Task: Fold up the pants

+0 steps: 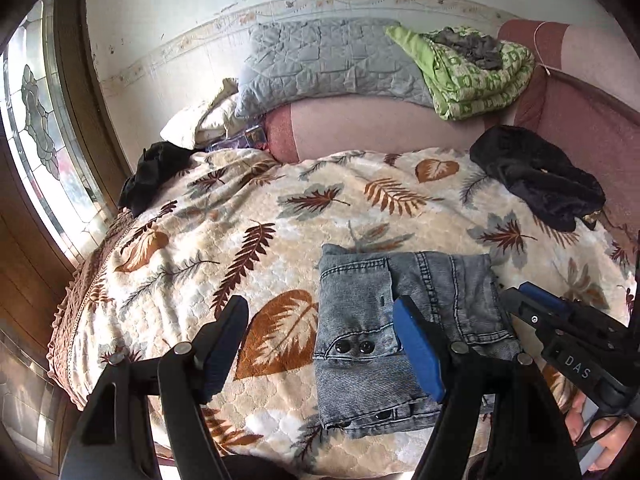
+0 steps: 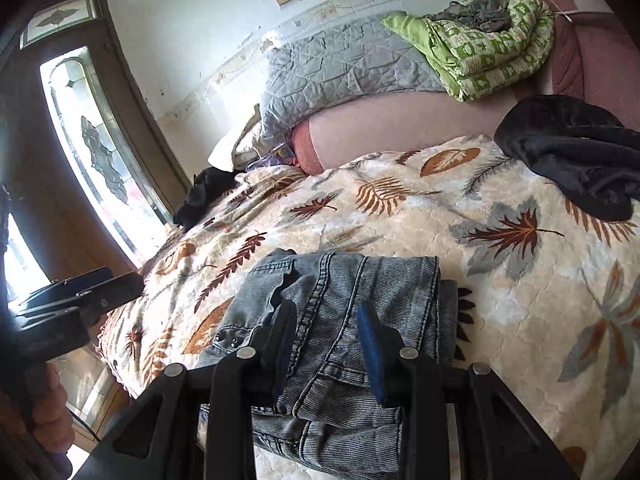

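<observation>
Grey-blue jeans (image 1: 356, 292) (image 2: 392, 280) lie folded into a compact rectangle on the leaf-patterned blanket (image 1: 224, 216) (image 2: 520, 320), near the bed's front edge. My left gripper (image 1: 320, 304) hovers open and wide over the jeans' left edge, its blue-padded right finger above the denim and its left finger above bare blanket. It also shows at the left of the right wrist view (image 2: 120, 280). My right gripper (image 2: 327, 308) hangs over the jeans' right part with its jaws a little apart, nothing pinched. Its tip (image 1: 520, 292) sits by the jeans' right edge.
A black garment (image 1: 536, 184) (image 2: 572, 152) lies at the bed's back right, another dark one (image 1: 156, 168) at the back left. A grey quilt (image 1: 328, 56) and a folded green quilt (image 1: 480, 76) rest along the wall. A glass door (image 1: 36, 120) stands left.
</observation>
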A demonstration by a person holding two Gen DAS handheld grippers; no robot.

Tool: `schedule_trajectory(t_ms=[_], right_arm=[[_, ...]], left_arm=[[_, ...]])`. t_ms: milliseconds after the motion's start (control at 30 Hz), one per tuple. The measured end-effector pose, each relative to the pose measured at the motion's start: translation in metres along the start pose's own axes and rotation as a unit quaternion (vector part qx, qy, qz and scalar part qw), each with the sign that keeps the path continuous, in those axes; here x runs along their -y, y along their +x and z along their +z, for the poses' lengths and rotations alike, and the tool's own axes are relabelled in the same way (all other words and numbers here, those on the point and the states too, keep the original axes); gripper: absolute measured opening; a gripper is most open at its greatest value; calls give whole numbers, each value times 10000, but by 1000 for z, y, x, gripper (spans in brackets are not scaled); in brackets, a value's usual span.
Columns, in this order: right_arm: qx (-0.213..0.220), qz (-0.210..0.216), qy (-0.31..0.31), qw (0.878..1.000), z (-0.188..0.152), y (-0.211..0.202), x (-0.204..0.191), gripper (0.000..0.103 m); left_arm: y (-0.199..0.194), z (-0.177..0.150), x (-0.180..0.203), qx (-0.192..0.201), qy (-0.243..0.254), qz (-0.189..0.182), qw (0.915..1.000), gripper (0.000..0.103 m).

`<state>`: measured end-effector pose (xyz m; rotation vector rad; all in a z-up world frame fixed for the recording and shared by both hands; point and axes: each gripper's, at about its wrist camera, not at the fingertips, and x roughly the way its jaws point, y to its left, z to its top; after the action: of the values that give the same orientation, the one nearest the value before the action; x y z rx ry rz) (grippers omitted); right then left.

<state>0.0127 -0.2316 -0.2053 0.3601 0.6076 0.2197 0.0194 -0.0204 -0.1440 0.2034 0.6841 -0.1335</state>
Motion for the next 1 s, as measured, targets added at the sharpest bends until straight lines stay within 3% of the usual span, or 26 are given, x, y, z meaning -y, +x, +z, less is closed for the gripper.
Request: schedule_trajectory(t_ms=[167,233,267,1000], right_arm=[[89,23,234,9997,-1,-14,10,36],[147,2,287,9995,-2,-21,14,60],[208,-28,318,9993,-3,-24,16,64],[213,-61,685,9974,-2,-32,46,65]], left_arm=[[-29,4,2,251,-3,-22,9997,78],[-35,6,3,301,-14,-22,9995,80],[-37,6,4,323,-12,-17,9995,80],[-6,4,12,8,15,59,10000,80]])
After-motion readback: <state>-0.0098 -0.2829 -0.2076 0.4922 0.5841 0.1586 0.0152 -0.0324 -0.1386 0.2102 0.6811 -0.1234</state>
